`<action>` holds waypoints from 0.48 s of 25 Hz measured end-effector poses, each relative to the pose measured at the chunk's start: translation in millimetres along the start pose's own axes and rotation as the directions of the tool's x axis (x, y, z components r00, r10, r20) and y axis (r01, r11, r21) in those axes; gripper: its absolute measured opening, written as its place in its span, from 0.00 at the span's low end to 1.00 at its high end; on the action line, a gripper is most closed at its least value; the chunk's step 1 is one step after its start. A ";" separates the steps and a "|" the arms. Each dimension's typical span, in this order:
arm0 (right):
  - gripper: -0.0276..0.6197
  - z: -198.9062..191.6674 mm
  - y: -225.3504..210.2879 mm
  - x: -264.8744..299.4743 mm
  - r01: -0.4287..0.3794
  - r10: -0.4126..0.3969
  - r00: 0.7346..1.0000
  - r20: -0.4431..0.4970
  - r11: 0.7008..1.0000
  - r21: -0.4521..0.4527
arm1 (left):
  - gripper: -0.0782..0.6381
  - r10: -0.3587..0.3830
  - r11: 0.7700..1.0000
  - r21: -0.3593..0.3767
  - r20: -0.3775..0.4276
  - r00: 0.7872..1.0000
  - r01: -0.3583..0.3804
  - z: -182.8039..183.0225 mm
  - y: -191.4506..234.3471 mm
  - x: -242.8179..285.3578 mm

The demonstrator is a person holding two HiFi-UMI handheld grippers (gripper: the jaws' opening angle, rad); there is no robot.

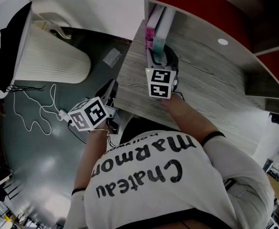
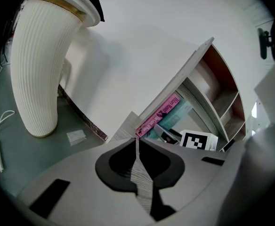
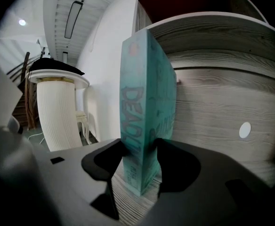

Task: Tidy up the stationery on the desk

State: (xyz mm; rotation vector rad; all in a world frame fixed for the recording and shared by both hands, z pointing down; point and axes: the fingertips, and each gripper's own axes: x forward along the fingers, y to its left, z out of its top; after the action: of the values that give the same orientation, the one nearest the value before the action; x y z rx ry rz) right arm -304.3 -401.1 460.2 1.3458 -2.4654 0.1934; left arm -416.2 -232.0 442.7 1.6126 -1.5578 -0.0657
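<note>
The thick teal book [image 3: 144,112] stands upright on the pale wood-grain desk [image 3: 128,204], its spine with darker lettering turned toward the right gripper [image 3: 140,149]. That gripper's dark fingers [image 3: 110,157] are closed on the book low down, one pressing on each side, so we have it firmly in the grip. From the head view we see the same teal book [image 1: 157,45] at the far left end of the desk [image 1: 201,94], with the right gripper [image 1: 162,57] reaching in from the near side. Just beside it, further back, a slim pink book [image 1: 149,30] and a white book [image 1: 161,19] stand side by side against the white wall.

Our left gripper [image 2: 137,147] is well apart from the books, at the near left edge of the desk. Its fingers [image 2: 121,161] are all but together, leaving only a thin slit through which the wood grain shows, and they hold nothing. In the head view this left gripper [image 1: 112,93] sits just off the desk's corner.

Beyond the desk, on the dark grey-green floor [image 1: 34,166], stands a white ribbed pedestal [image 1: 53,56]. A thin white cable [image 1: 39,113] loops across the floor near it, and a small pale packet [image 1: 112,56] lies between the pedestal and the desk.
</note>
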 end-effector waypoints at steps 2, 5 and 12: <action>0.42 0.4 -0.5 0.2 0.001 -0.001 1.000 0.001 1.000 0.001 | 0.15 0.002 1.000 -0.003 0.001 1.000 -0.002 -0.3 0.2 0.0; 0.42 1.0 -1.0 1.4 0.000 0.000 1.000 0.004 1.000 0.002 | 0.15 0.005 1.000 -0.008 0.005 1.000 -0.005 0.7 1.2 0.4; 0.42 2.4 -3.2 4.5 0.000 0.000 1.000 0.005 1.000 -0.003 | 0.15 0.009 1.000 -0.013 0.005 1.000 -0.009 0.3 1.6 1.0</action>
State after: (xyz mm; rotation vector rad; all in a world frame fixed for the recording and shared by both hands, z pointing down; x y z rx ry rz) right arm -304.4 -407.0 459.3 1.3471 -2.4684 0.1865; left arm -417.4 -232.8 444.0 1.5963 -1.5656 -0.0748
